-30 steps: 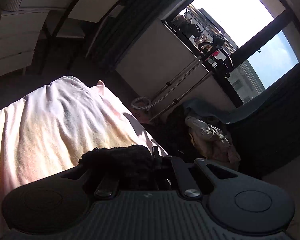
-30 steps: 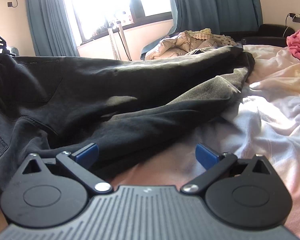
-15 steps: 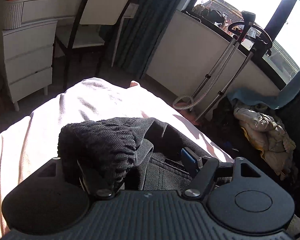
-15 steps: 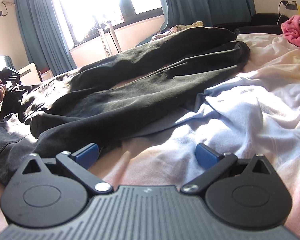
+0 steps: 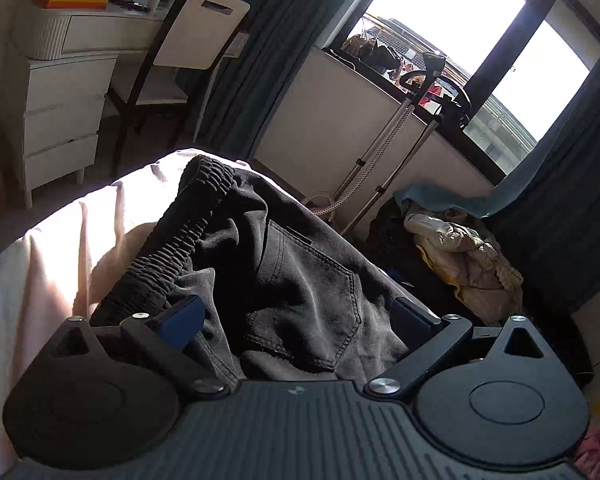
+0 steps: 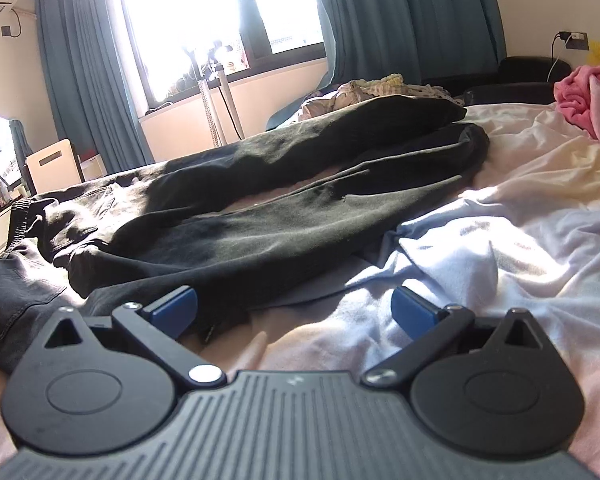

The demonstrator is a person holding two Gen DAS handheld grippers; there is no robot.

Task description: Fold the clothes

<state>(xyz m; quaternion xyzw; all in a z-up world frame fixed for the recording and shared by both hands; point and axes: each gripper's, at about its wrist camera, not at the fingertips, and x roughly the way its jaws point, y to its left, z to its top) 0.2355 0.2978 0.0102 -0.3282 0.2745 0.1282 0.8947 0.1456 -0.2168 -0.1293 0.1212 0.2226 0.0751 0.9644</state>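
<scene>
Both grippers, left [image 5: 296,312] and right [image 6: 294,306], are held agape, so the rumpled black trousers [image 6: 260,208] could be folded crooked.

The trousers [image 5: 300,280] are dark, matt, denim-like cloth with stitched seams and a ribbed, gathered waistband [image 5: 180,232]. The sheet [image 6: 500,240] on the bed is soft, creased, pale cloth. Both tongs, left [image 5: 296,314] and right [image 6: 294,308], look like matt black plastic with ridged bodies, shiny metal screws and smooth blue pads [image 6: 412,312]. The drawers [image 5: 60,112] look smooth and white-painted.
</scene>
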